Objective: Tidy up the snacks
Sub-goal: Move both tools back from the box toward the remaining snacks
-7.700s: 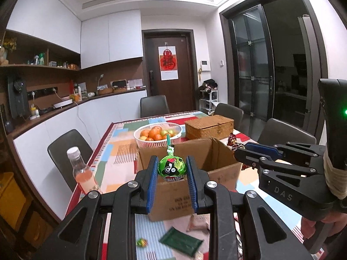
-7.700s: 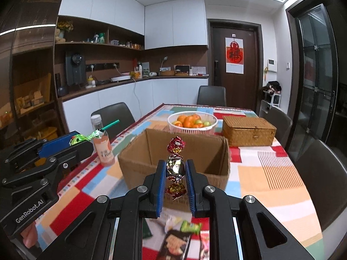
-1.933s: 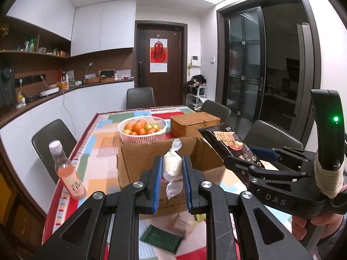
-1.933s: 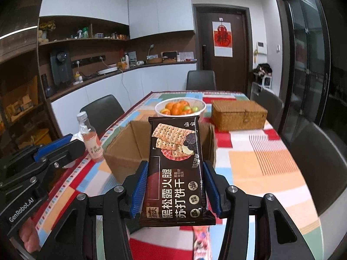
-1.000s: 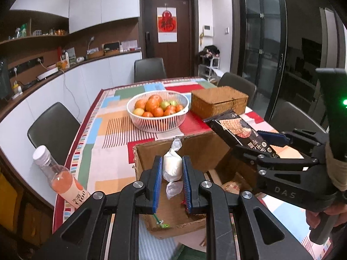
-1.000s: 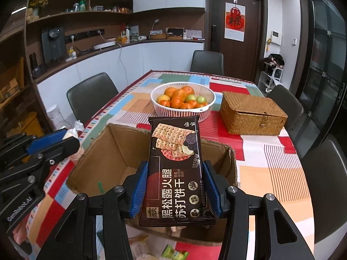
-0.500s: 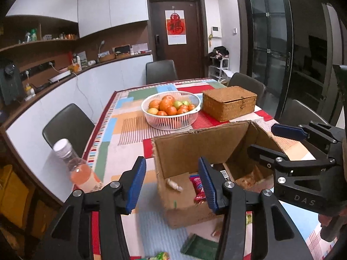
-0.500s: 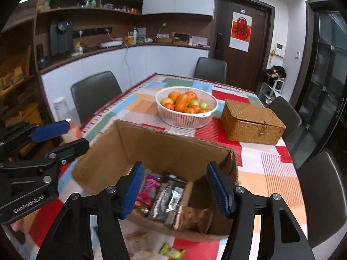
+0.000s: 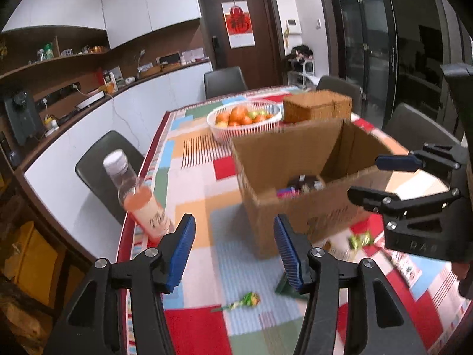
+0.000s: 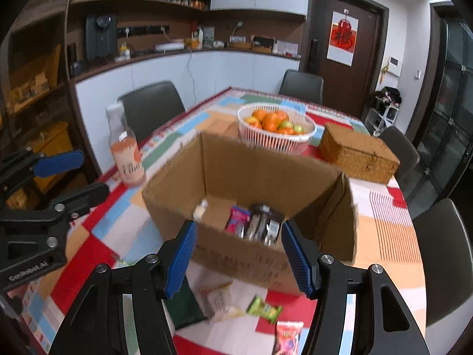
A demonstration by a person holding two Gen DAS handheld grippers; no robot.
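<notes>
An open cardboard box (image 9: 295,153) (image 10: 236,162) stands on the patchwork tablecloth and holds several snack packets (image 10: 257,222), among them a white wrapped candy (image 10: 201,207). My left gripper (image 9: 233,251) is open and empty, low over the table in front of the box. My right gripper (image 10: 238,260) is open and empty, just before the box's near wall. Loose snacks lie on the table: a green lollipop (image 9: 248,299), a dark green packet (image 10: 183,307), a beige packet (image 10: 218,298), a green candy (image 10: 264,309) and a red packet (image 10: 286,337).
A bottle of pink drink (image 9: 139,198) (image 10: 125,153) stands near the table's left edge. A white fruit basket (image 9: 244,118) (image 10: 276,127) and a wicker box (image 9: 317,105) (image 10: 359,153) stand behind the cardboard box. Chairs surround the table.
Both grippers dropped their loads, the white candy and the cracker packet, into the box, and now stand open. Both have since pulled back and down toward the near table.
</notes>
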